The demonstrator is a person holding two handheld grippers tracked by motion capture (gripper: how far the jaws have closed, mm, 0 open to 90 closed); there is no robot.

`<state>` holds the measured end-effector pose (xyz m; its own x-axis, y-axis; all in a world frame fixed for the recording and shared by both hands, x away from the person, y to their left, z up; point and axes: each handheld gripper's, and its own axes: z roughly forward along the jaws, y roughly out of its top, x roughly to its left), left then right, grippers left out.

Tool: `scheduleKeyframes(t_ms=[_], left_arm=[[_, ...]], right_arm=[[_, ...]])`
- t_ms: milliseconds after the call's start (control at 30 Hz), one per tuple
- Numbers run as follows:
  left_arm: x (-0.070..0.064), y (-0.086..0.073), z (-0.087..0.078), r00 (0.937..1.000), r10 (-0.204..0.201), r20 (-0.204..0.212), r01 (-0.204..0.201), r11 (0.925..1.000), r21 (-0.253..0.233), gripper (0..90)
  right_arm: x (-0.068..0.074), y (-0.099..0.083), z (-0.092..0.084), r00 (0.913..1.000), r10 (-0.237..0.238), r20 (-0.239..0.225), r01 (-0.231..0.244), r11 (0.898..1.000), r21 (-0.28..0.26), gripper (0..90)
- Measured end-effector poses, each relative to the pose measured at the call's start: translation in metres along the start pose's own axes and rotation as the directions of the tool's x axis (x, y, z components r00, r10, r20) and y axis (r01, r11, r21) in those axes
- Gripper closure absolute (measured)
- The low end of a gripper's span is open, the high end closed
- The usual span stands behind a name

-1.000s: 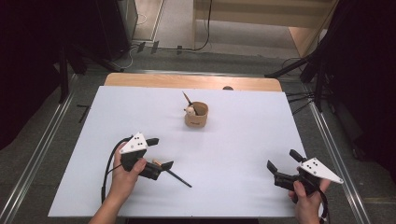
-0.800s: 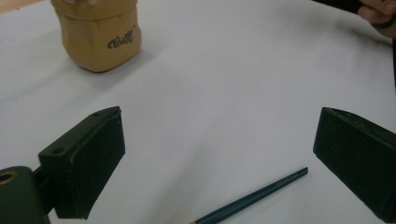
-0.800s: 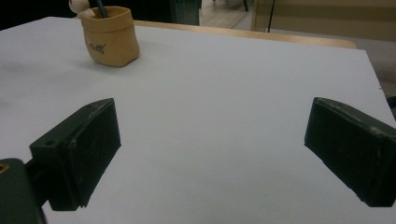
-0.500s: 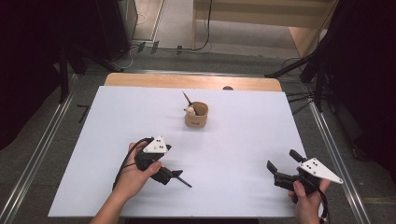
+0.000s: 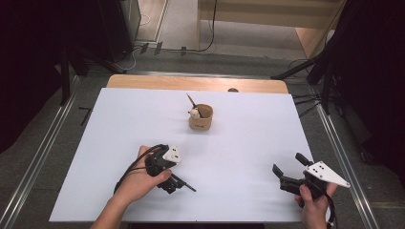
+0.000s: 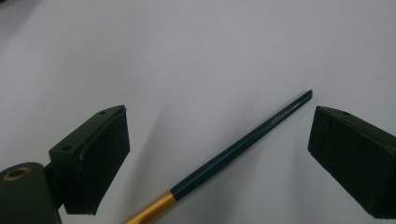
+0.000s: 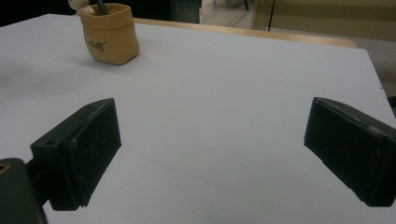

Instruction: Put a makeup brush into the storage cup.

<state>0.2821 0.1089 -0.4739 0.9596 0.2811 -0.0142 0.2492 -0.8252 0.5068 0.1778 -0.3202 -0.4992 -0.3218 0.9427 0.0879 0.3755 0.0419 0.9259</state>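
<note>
A thin dark teal pen (image 6: 243, 142) with a gold band lies flat on the white table (image 5: 248, 143); in the high view its tip (image 5: 187, 185) pokes out from under my left hand. My left gripper (image 5: 170, 183) points down over it, and its jaws have just been closing a little. In the left gripper view the pen runs slantwise between the open jaws of the left gripper (image 6: 217, 116), and neither pad touches it. My right gripper (image 5: 288, 164) rests low at the table's front right, open and empty, as the right gripper view shows (image 7: 210, 135).
A small tan pouch-like cup (image 5: 201, 118) stands upright at the middle back of the table, with a dark stick and a small pale object in it; it is also in the right gripper view (image 7: 111, 35). A wooden strip (image 5: 191, 83) borders the far edge.
My left hand has moved right across the front of the table and its gripper has tipped down over the pen. The right hand has kept still.
</note>
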Motion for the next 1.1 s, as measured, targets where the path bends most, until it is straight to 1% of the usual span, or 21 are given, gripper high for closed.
scheduleKeyframes(t_ms=[133,200,267,333,367,467,567,633,700,767,800,833,867,900,967,1000,1033,1100], left_arm=[[0.0000,-0.0019,0.0031,1.0000,0.008,0.005,-0.008,0.9996,0.029,6.8],[0.0004,-0.0027,0.0038,0.9997,0.025,0.001,-0.025,0.9983,0.054,7.0],[-0.0002,-0.0034,0.0044,0.9992,0.039,0.009,-0.040,0.9964,0.075,13.0],[-0.0002,-0.0034,0.0040,0.9988,0.047,0.012,-0.048,0.9945,0.093,14.0],[-0.0002,-0.0034,0.0040,0.9988,0.047,0.010,-0.048,0.9941,0.097,15.4],[0.0000,-0.0028,0.0037,0.9987,0.049,-0.011,-0.047,0.9921,0.116,20.2],[0.0000,-0.0034,0.0039,0.9990,0.036,-0.024,-0.033,0.9910,0.130,29.5],[-0.0003,-0.0046,0.0053,0.9980,0.051,-0.037,-0.045,0.9873,0.152,31.5],[-0.0010,-0.0047,0.0049,0.9980,0.048,-0.040,-0.041,0.9873,0.154,31.7],[-0.0030,-0.0043,0.0047,0.9974,0.055,-0.046,-0.047,0.9868,0.155,32.8],[-0.0034,-0.0040,0.0045,0.9974,0.057,-0.044,-0.049,0.9864,0.157,34.4],[-0.0037,-0.0039,0.0046,0.9981,0.052,-0.031,-0.047,0.9867,0.155,36.3],[-0.0041,-0.0041,0.0037,0.9978,0.063,-0.022,-0.058,0.9859,0.157,40.7],[-0.0041,-0.0050,0.0031,0.9980,0.063,-0.010,-0.061,0.9871,0.148,44.7],[-0.0033,-0.0060,0.0018,0.9975,0.071,0.000,-0.070,0.9880,0.137,53.9],[-0.0026,-0.0061,0.0005,0.9966,0.083,0.006,-0.083,0.9865,0.142,66.1],[-0.0022,-0.0066,0.0009,0.9969,0.078,0.012,-0.079,0.9874,0.137,76.6],[-0.0035,-0.0062,0.0012,0.9960,0.088,0.018,-0.090,0.9860,0.141,84.0]], right_arm=[[0.0001,-0.0004,0.0004,1.0000,-0.003,-0.001,0.003,1.000,0.002,3.9],[0.0003,-0.0005,0.0003,1.0000,-0.001,0.000,0.001,1.000,0.004,4.0],[0.0003,-0.0006,0.0004,1.0000,-0.002,-0.001,0.002,1.000,0.005,4.0],[0.0003,-0.0007,0.0003,1.0000,-0.003,-0.002,0.003,1.000,0.006,4.0],[0.0002,-0.0007,0.0004,1.0000,-0.003,-0.001,0.003,1.000,0.006,4.0],[0.0004,-0.0008,0.0006,1.0000,-0.003,-0.001,0.003,1.000,0.008,4.0],[0.0005,-0.0008,0.0007,1.0000,-0.005,-0.002,0.005,1.000,0.008,4.0],[0.0005,-0.0009,0.0009,1.0000,-0.004,-0.002,0.004,1.000,0.008,4.0],[0.0004,-0.0010,0.0011,1.0000,-0.005,-0.002,0.005,1.000,0.009,4.0],[0.0004,-0.0010,0.0012,1.0000,-0.005,-0.002,0.005,1.000,0.009,4.0],[0.0006,-0.0011,0.0013,1.0000,-0.004,-0.001,0.004,1.000,0.009,4.1],[0.0006,-0.0012,0.0014,1.0000,-0.004,-0.001,0.004,1.000,0.010,4.1],[0.0007,-0.0012,0.0015,1.0000,-0.005,-0.001,0.005,1.000,0.010,4.1],[0.0008,-0.0012,0.0017,1.0000,-0.004,0.000,0.004,1.000,0.010,4.1],[0.0009,-0.0013,0.0019,1.0000,-0.006,0.001,0.006,1.000,0.011,4.1],[0.0011,-0.0013,0.0020,1.0000,-0.002,0.002,0.002,1.000,0.012,4.2],[0.0010,-0.0013,0.0022,1.0000,-0.003,0.002,0.003,1.000,0.011,4.3],[0.0016,-0.0014,0.0024,1.0000,0.000,0.003,0.000,1.000,0.013,4.4]])
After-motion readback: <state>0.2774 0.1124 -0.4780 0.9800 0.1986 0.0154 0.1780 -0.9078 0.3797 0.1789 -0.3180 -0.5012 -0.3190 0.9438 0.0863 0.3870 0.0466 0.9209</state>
